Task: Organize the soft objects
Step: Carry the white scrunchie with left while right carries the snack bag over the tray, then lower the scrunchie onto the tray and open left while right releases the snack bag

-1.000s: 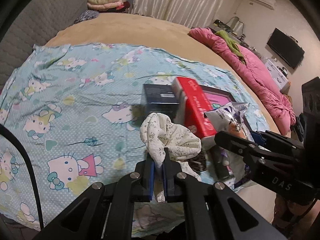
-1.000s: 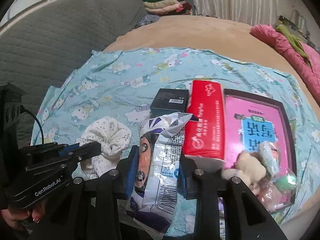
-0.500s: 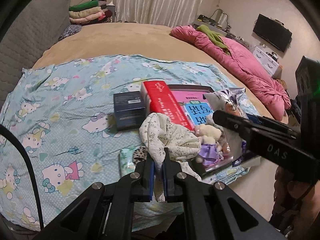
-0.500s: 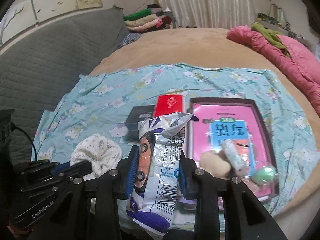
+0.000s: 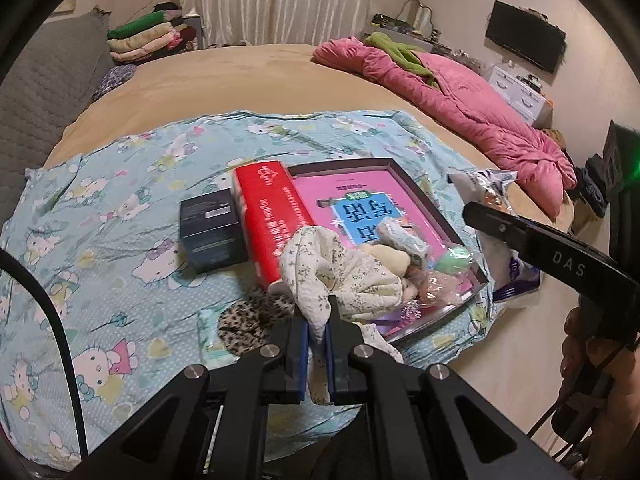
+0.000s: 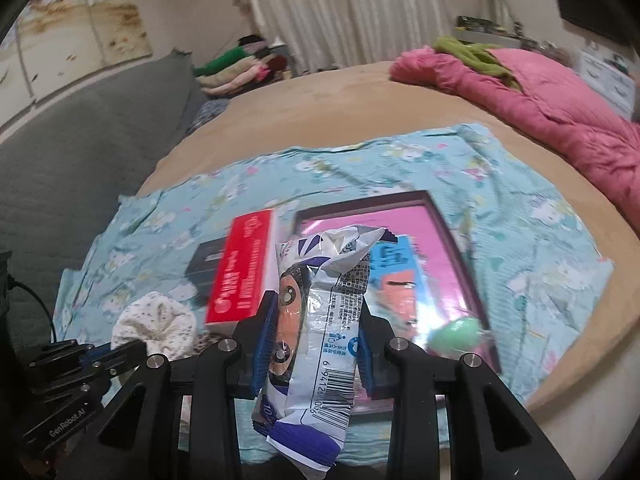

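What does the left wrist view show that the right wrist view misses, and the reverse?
Only the left wrist view shows the leopard-print cloth clearly, the beige plush in the pink-lined box, and the left gripper pinching the floral cloth closely. Only the right wrist view shows the barcode face of the snack packet clamped in the right gripper, plus the wall painting. Both show the red pack, the dark box, the cartoon sheet and the pink quilt.
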A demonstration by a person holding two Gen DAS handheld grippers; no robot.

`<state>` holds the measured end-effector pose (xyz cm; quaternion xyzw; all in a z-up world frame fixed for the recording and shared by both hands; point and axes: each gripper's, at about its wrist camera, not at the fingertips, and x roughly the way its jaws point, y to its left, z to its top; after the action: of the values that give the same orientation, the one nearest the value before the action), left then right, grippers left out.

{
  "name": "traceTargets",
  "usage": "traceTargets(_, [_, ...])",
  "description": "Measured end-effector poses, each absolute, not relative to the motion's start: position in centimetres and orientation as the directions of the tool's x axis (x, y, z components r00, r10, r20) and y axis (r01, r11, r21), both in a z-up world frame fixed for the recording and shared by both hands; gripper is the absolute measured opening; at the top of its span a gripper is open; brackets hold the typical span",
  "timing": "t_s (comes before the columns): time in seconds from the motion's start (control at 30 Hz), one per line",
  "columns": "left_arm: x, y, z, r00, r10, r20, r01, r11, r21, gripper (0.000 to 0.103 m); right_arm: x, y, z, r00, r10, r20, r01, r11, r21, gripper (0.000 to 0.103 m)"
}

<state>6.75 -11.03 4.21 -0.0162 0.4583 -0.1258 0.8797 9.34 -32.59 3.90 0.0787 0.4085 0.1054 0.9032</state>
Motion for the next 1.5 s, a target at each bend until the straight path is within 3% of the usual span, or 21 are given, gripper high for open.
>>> traceTargets(0.27, [8.1, -15.3, 3.9, 0.529, -0.259, -0.808, 0.270, 0.954, -0.129, 0.007, 8.4, -38.0, 3.8, 0.677, 0.183, -0.713, -0.020, 0.973, 0.231, 0.035])
traceTargets(0.73, [11.6, -22.8, -0.5, 0.458, -0.262, -0.850, 0.350, 0.931, -0.099, 0.007, 8.7, -41.1, 1.6, 0.664, 0.190, -0.723, 0.032, 0.959, 0.281, 0.036])
traceTargets(1.5, [16.1, -24.9, -4.7, 0.409, -0.249, -0.878, 0.343, 0.933, -0.105, 0.007, 12.0, -41.1, -1.7, 0.639, 0.203, -0.742, 0.016, 0.961, 0.277, 0.036])
